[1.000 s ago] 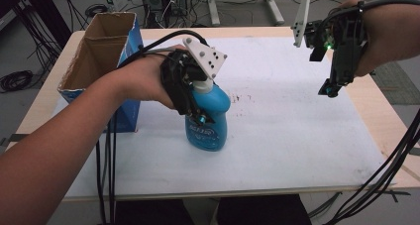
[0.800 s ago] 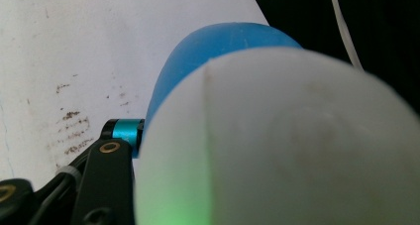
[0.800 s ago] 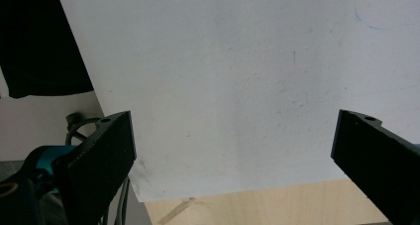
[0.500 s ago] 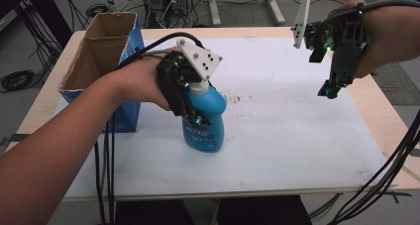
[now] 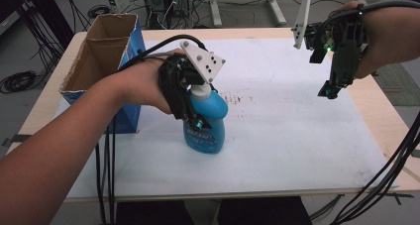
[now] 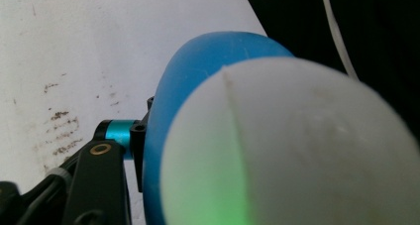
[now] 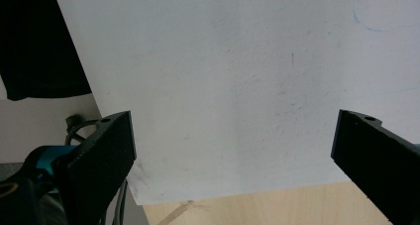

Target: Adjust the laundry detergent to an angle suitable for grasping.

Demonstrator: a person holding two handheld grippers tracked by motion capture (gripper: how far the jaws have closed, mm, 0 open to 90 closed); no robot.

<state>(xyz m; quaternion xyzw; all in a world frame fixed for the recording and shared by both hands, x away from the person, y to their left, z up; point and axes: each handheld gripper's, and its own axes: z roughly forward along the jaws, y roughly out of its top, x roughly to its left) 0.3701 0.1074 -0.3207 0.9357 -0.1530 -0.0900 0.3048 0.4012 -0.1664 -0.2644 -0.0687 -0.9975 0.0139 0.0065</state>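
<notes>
The left tool (image 5: 190, 103) is clamped on the neck of a blue plastic spray bottle with a white cap (image 5: 205, 121) — the bottle stands near the middle of the bench (image 5: 297, 150), tilted a little, its base on the white sheet covering the bench top. In the left gripper view the white cap (image 6: 297, 150) looms huge and close, the blue shoulder behind it, one black jaw pressed against the bottle's side. Just left of the bottle sits a tall open cardboard box with blue sides (image 5: 106, 61), near the bench's left edge. Over on the right, the right tool (image 5: 333, 84) hangs in the air above the far right part of the bench, well apart from the bottle — its jaws spread wide with nothing between them, bare white sheet showing in the gap.
</notes>
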